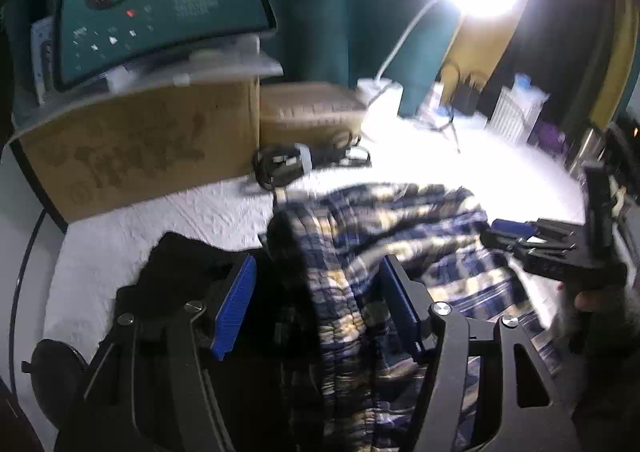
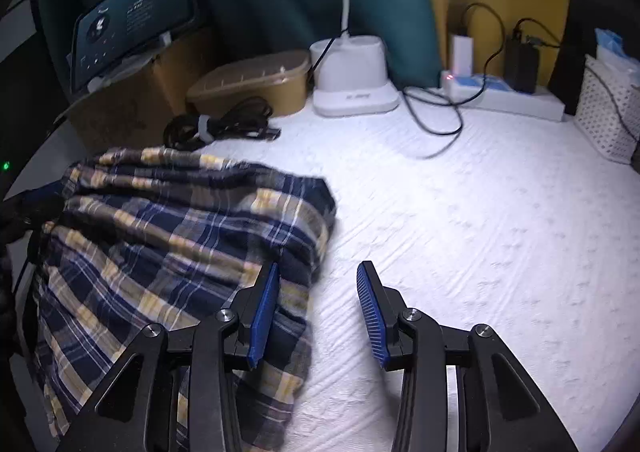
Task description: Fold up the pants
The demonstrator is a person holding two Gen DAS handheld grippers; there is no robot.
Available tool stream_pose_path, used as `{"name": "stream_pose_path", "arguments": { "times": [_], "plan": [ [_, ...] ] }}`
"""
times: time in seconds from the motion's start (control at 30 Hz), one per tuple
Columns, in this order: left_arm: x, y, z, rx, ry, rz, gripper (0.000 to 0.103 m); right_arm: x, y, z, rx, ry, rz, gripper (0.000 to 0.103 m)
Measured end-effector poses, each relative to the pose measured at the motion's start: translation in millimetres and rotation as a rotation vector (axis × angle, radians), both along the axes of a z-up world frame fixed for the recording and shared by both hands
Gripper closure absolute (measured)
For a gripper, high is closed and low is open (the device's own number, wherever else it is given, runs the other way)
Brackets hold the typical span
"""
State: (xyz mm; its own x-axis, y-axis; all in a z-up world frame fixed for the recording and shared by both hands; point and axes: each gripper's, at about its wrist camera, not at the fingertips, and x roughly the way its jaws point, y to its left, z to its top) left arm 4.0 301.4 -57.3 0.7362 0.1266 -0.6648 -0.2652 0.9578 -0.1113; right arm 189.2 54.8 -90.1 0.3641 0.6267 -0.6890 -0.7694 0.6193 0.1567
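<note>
The plaid pants (image 2: 168, 236) lie bunched on the white tabletop (image 2: 460, 232). The left hand-held gripper (image 1: 316, 304) stands wide around the waistband, not pressing. The right hand-held gripper (image 2: 318, 312) is apart, empty.

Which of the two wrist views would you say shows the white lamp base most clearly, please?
The right wrist view: the white lamp base stands whole and fairly sharp at the back of the table, its neck rising from it. In the left wrist view the base is small, blurred and washed out by the lamp's glare.
</note>
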Motion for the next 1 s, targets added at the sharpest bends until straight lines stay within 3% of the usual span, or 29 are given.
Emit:
{"name": "stream_pose_path", "arguments": {
  "times": [0.1,0.6,0.73,0.87,1.0],
  "plan": [
    [-2.0,4.4,9.0,0.009,-0.039,0.006,0.039,2.4,-1.7,8.8,0.019,-0.017,-0.015,0.061],
    [40.7,31.1,-31.6,0.058,0.11,0.049,0.038,25.4,24.5,-6.5,-0.012,0.008,-0.023,0.061],
    [43.2,36.1,-38.8,0.056,0.124,0.06,0.037,29.4,27.8,-11.1,-0.022,0.012,-0.038,0.049],
    [43.0,33.8,-37.4,0.11,0.125,0.064,0.029,30.4,25.5,-9.2,-0.018,0.017,-0.042,0.048],
    [37.7,28.4,-28.7,0.135,0.111,0.074,0.029,26.6,20.3,-7.7,-0.032,0.005,-0.056,0.048]
  ]
}}
